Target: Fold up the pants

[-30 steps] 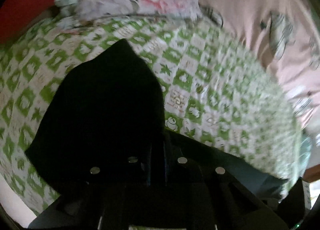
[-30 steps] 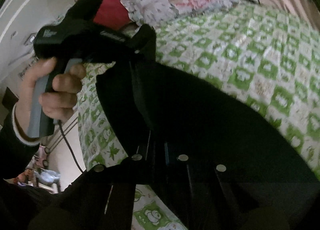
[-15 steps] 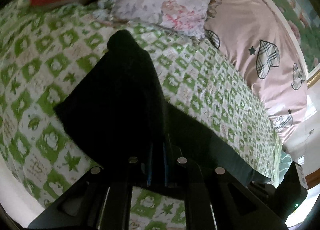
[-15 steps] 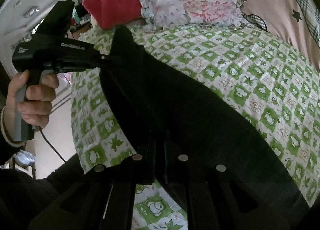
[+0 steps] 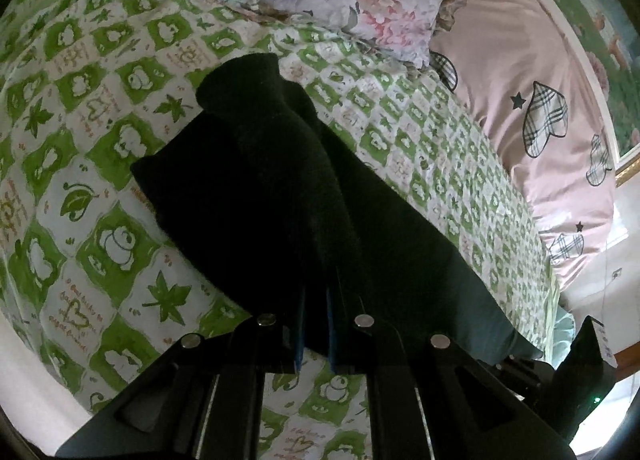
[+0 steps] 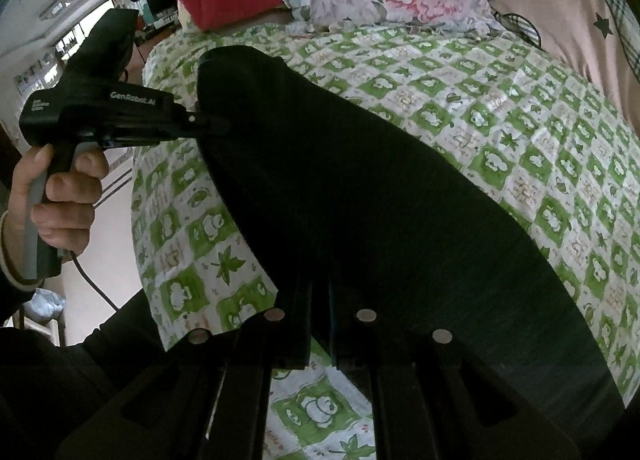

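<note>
Both tools clenched on dark pants held over the bed

The left tool (image 5: 316,324) and right tool (image 6: 320,324) each pinch an edge of the black pants (image 6: 360,188), which hang between them and drape down onto the green-and-white checked bedsheet (image 5: 100,188). The cloth looks soft, matte, slightly fleecy and limp, light enough to lift, so it will likely sag and crease freely; corners and hems seem the best hold. A floral pillow (image 5: 352,0) and pink heart-print quilt (image 5: 520,80) lie beyond.
</note>
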Motion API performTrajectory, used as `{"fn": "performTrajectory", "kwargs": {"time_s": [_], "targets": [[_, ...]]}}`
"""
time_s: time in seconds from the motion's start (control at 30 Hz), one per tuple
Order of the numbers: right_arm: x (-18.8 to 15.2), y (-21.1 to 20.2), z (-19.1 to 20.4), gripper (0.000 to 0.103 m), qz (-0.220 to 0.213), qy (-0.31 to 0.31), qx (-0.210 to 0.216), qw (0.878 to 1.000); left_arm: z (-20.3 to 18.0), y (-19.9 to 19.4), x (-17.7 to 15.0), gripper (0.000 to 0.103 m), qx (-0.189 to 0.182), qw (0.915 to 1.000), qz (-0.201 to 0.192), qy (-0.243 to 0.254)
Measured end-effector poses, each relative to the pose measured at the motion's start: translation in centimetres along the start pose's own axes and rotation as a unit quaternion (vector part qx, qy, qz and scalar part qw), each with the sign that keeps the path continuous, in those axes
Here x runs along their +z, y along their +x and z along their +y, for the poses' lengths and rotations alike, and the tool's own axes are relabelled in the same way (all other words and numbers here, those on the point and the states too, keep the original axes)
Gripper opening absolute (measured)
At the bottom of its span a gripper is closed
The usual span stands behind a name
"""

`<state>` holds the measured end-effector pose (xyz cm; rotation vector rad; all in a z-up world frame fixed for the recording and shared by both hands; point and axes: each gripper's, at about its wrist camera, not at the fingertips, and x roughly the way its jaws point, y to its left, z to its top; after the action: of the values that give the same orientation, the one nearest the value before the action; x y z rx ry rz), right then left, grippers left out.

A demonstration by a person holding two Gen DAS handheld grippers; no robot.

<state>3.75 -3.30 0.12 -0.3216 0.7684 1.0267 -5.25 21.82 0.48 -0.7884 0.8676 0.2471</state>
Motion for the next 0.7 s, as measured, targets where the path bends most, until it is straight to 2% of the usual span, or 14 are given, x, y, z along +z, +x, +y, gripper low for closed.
{"fn": "performTrajectory", "kwargs": {"time_s": [0.47, 0.57, 0.63, 0.67, 0.7], "targets": [[-0.4, 1.1, 0.6, 0.008, 0.022, -0.001, 0.003, 1.000, 1.7, 0.0, -0.5, 0.009, 0.001, 0.9999, 0.011, 0.003], [-0.5, 1.3, 0.3, 0.017, 0.030, 0.014, 0.015, 0.999, 1.5, -0.5, -0.7, 0.011, 0.007, 0.9998, 0.006, 0.015], [-0.5, 1.2, 0.1, 0.035, 0.027, 0.024, 0.028, 0.999, 1.5, -1.0, -0.7, 0.014, 0.010, 0.9997, 0.003, 0.022], [-0.4, 1.0, 0.0, 0.040, 0.022, 0.030, 0.036, 0.999, 1.6, -1.2, -0.6, 0.019, 0.010, 0.9997, 0.002, 0.023], [-0.4, 0.8, 0.0, 0.046, 0.018, 0.036, 0.041, 0.998, 1.7, -1.5, -0.6, 0.029, 0.013, 0.9997, 0.000, 0.022]]}}
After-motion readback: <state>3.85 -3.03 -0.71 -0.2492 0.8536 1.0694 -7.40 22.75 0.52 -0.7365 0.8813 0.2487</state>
